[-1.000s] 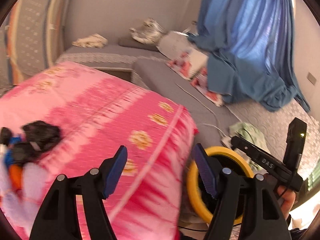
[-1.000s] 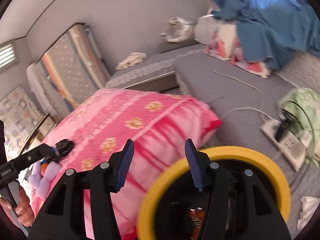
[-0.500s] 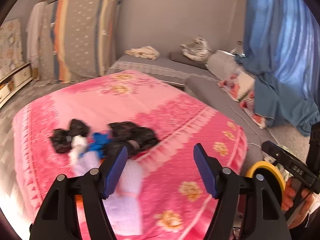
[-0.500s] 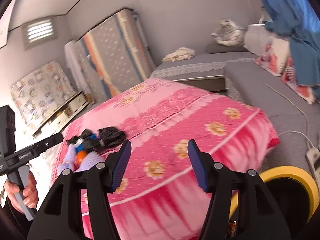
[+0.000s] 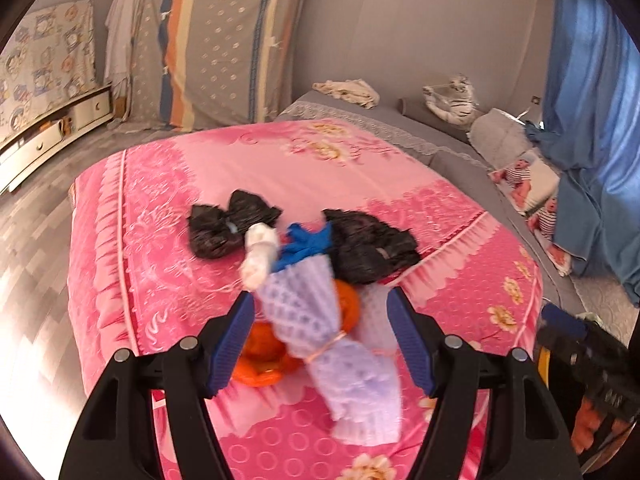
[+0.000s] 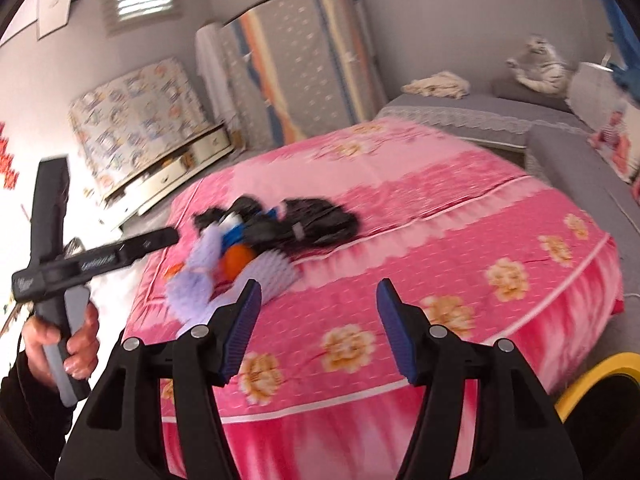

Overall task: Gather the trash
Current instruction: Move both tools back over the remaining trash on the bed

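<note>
A heap of trash lies on the pink bedcover (image 5: 168,216): two crumpled black bags (image 5: 228,228) (image 5: 372,244), a white wad (image 5: 260,254), blue plastic (image 5: 304,246), orange pieces (image 5: 262,354) and a lilac foam net (image 5: 332,344). My left gripper (image 5: 320,336) is open, its blue pads either side of the lilac net, just above it. My right gripper (image 6: 318,330) is open and empty over the bed's near side, right of the heap (image 6: 256,240). A yellow-rimmed bin (image 6: 596,380) stands at the lower right.
A grey sofa (image 5: 452,148) with a toy tiger (image 5: 452,98) runs behind the bed. Blue curtains (image 5: 592,128) hang on the right. Mattresses (image 5: 224,40) lean against the far wall and a low drawer unit (image 5: 52,132) stands at left.
Both grippers have swung left from the yellow bin toward the bed. The left gripper has closed in on the trash heap until the lilac net lies between its fingers.
</note>
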The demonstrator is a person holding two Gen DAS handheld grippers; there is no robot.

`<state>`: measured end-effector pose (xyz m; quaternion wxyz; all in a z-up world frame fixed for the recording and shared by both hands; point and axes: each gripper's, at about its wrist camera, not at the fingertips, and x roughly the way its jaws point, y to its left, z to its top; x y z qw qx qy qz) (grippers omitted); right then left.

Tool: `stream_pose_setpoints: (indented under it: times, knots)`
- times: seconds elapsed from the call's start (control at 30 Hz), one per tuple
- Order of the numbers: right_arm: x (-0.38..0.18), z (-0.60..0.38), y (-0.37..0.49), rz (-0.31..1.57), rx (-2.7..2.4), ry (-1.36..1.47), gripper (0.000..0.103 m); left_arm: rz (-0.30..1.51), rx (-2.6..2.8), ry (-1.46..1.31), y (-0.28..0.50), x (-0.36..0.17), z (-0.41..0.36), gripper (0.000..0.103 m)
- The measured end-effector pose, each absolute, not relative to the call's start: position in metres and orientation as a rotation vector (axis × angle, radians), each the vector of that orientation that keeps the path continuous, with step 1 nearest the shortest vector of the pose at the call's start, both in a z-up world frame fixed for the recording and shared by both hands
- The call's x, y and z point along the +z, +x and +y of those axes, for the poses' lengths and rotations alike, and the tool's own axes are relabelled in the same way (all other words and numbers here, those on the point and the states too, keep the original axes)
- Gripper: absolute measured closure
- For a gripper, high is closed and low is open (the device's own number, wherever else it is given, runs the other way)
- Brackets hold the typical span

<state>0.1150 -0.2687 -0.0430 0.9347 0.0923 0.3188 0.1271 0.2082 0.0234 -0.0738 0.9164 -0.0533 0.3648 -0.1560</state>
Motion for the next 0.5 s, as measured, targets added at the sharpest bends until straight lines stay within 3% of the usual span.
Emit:
stream_pose_setpoints:
  times: [0.5]
  knots:
    - [-0.089, -0.184, 0.123, 0.812, 0.459, 0.052, 0.044, 0.811, -0.263, -0.119, 0.227, -0.099, 0.032, 0.038]
